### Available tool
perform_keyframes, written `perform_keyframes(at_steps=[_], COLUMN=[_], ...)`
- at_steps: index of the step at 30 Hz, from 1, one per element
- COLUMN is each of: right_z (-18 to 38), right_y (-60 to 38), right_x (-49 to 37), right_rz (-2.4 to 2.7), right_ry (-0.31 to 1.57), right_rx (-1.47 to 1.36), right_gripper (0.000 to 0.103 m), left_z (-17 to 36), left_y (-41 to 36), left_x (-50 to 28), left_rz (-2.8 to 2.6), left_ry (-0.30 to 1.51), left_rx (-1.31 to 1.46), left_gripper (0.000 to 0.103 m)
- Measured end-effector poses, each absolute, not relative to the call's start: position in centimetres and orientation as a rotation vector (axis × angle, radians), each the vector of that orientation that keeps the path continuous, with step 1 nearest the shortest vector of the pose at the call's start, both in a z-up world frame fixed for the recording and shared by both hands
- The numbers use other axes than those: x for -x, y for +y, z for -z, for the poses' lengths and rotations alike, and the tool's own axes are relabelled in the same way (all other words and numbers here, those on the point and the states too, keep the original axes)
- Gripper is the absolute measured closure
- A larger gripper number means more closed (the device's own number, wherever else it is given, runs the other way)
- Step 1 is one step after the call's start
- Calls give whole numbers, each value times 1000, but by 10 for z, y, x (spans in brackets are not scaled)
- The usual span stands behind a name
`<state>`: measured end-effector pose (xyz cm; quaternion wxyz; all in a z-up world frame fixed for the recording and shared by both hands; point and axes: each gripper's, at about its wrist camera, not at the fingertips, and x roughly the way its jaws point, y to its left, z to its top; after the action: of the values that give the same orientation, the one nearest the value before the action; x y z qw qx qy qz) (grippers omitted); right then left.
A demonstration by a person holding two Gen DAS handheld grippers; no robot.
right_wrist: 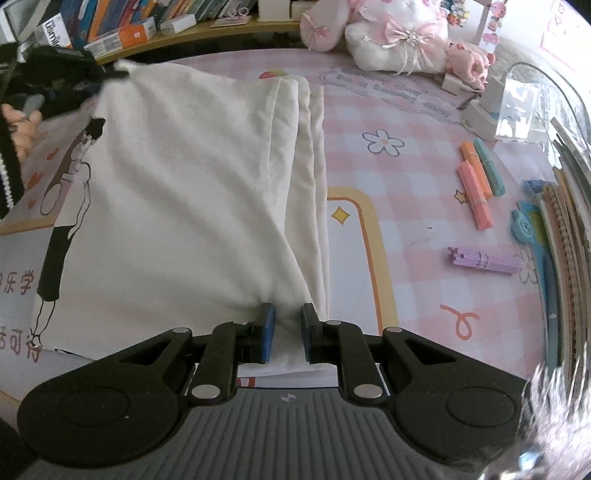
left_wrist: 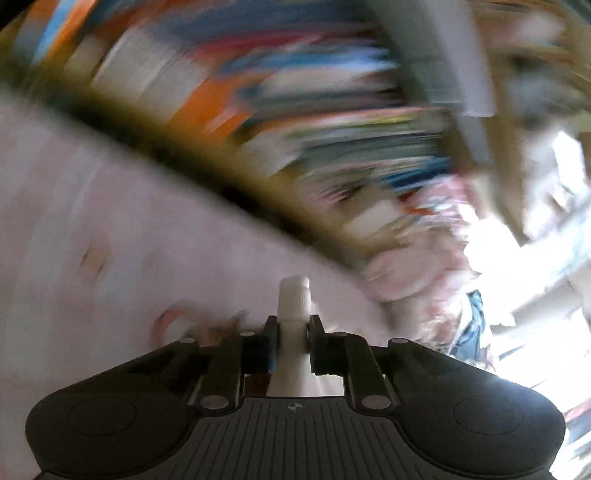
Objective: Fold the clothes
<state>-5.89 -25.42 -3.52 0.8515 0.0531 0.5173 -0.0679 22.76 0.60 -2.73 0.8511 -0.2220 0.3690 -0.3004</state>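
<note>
Both pairs of jaws stand nearly closed, each with white cloth pinched between its pads. The right gripper (right_wrist: pixel 287 334) holds the near edge of the white cotton garment (right_wrist: pixel 192 192), where several layers bunch together between the blue pads. The left gripper (left_wrist: pixel 293 332) holds a thin roll of the same white fabric; its view is strongly blurred, so more detail I cannot tell. In the right wrist view the left gripper appears at the far corner of the garment, dark and unclear.

The garment lies on the pink checked table mat (right_wrist: pixel 406 155), partly lifted and stretched between the two grips. It looks soft and matte, with long folds running along its right side and a black line drawing printed on its left part.

To do this fold well, I think both hands should keep the edge tight and move together, so that the layers do not slip apart and the crease lands straight.

Further out, to the right, lie orange, pink and green stick bundles (right_wrist: pixel 478 177) and a purple one (right_wrist: pixel 484 260). Pink and white plush toys (right_wrist: pixel 391 33) sit at the back, beside a shelf of books (right_wrist: pixel 122 22).
</note>
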Motion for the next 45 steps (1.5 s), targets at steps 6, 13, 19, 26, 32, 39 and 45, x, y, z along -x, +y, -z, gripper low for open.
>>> perform_keyframes(at_steps=[6,13,19,26,32,39,45], right_z=[35,36,36,36,36,35,36], right_y=[-252,-247,-244,-245,-243,-234,-199], right_x=[59,60,60,60,65,67,64], right_rz=[167,181,180,183,214,216,153], right_ry=[1091,1088,1091,1090,1060,1066,1067], right_rx=[-120,-114,-85,-83,-109,-210,-181], right_gripper=[89,89,89,89,88,86,75], left_z=[55,58,59,69,67,56,54], left_y=[-4,31,45,30,16,50,118], left_x=[-257,-249,-191,-149,-143,-139,-138], left_rz=[540,560,627,617,587,565,461], left_ry=[914,999,1024,1072,1089,1021,996], left_rx=[409,593,595,594,530,569,597], left_gripper=[83,61,59,57,98,101,103])
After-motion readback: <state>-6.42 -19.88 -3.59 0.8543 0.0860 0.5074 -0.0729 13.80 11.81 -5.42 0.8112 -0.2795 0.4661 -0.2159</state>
